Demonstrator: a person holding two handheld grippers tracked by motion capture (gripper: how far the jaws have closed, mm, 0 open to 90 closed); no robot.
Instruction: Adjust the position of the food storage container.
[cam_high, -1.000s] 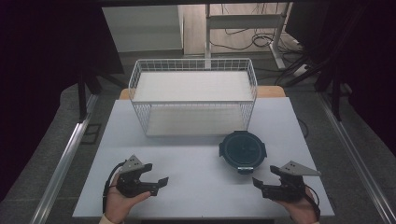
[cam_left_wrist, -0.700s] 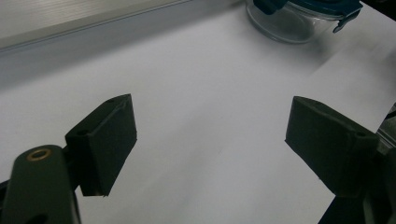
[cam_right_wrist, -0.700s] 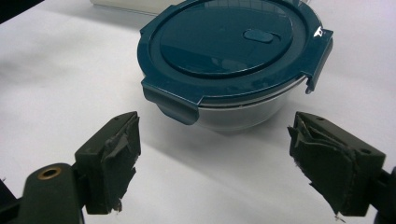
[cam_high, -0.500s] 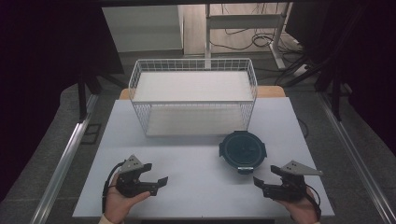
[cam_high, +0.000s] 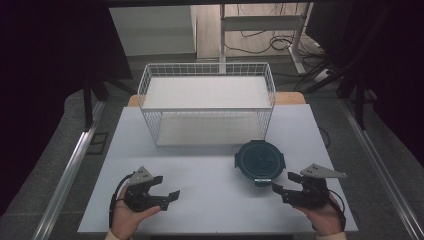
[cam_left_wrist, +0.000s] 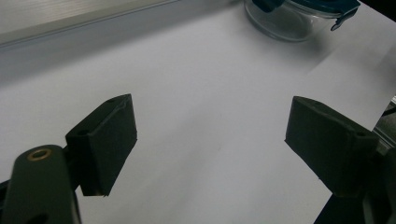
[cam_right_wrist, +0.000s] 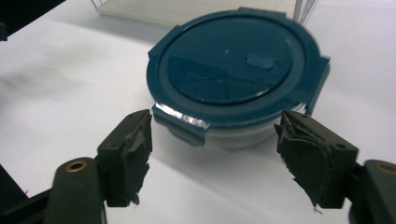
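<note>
A round glass container with a dark teal clip lid (cam_high: 260, 161) sits on the white table, right of centre, just in front of the wire basket. My right gripper (cam_high: 282, 186) is open at the near right, its jaws pointing at the container from a short way off. The right gripper view has the container (cam_right_wrist: 237, 80) close ahead, with my right gripper (cam_right_wrist: 217, 154) holding nothing. My left gripper (cam_high: 167, 190) rests open at the near left, far from the container. Over bare table in the left gripper view, my left gripper (cam_left_wrist: 210, 140) is spread wide, with the container (cam_left_wrist: 299, 14) at the top edge.
A white wire basket (cam_high: 207, 80) with a white floor stands at the back centre of the white table (cam_high: 210, 200). The table's near edge lies just under both hands. Dark floor, metal rails and cables surround the table.
</note>
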